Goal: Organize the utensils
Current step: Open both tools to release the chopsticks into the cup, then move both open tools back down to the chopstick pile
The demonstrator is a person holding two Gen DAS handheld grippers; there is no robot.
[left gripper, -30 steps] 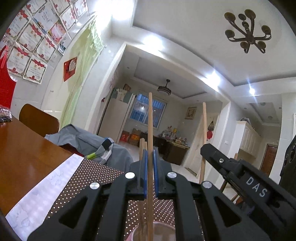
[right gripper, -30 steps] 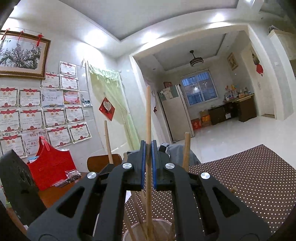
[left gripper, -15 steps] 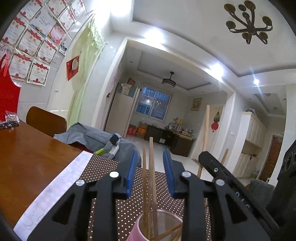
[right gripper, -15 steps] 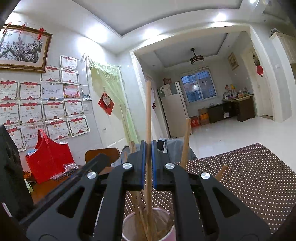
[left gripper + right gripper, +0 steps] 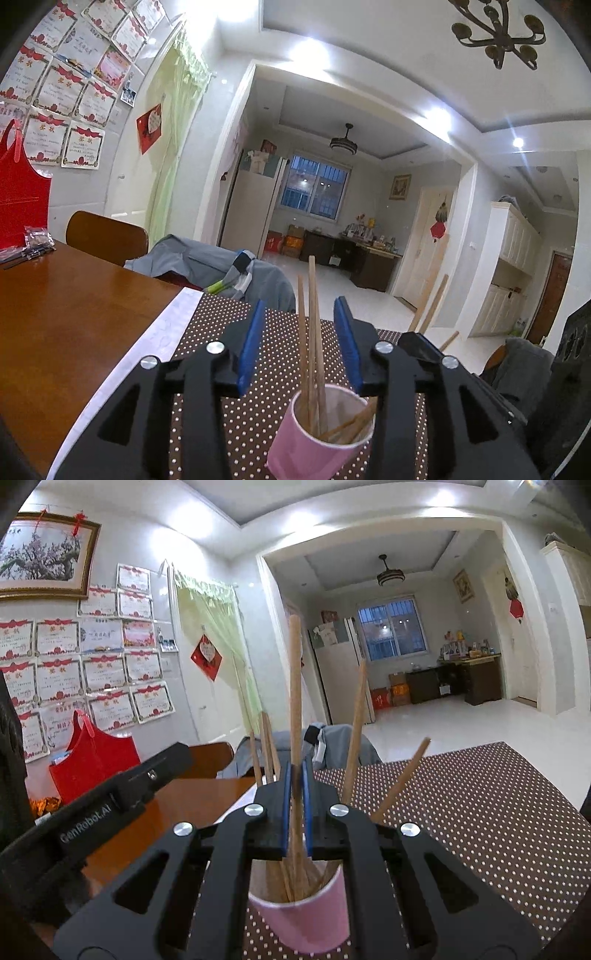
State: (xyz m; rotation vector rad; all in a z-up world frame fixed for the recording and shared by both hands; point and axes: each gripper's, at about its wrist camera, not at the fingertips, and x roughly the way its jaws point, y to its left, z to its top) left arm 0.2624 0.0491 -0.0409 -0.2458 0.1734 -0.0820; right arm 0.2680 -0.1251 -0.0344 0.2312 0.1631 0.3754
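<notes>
A pink paper cup [image 5: 319,432] stands on the brown dotted mat [image 5: 255,417] with several wooden chopsticks [image 5: 314,332] leaning in it. My left gripper [image 5: 301,332] is just behind the cup. Its jaws are opening, and the upright chopsticks stand loose between the blue pads, touching neither. In the right wrist view the same cup [image 5: 306,915] sits right below my right gripper [image 5: 296,775]. That gripper is shut on one upright chopstick [image 5: 294,686] whose lower end reaches down into the cup. Other chopsticks [image 5: 354,738] lean beside it.
The mat lies on a brown wooden table [image 5: 62,314], with a white paper strip [image 5: 147,350] along its left edge. A red bag [image 5: 96,760] and small packets [image 5: 33,240] sit at the far left. A chair [image 5: 107,236] with grey clothing [image 5: 207,266] stands behind the table.
My left gripper has let go of its chopstick, which now stands in the cup, and has drawn back and opened wider. My right gripper has lowered its chopstick toward the cup.
</notes>
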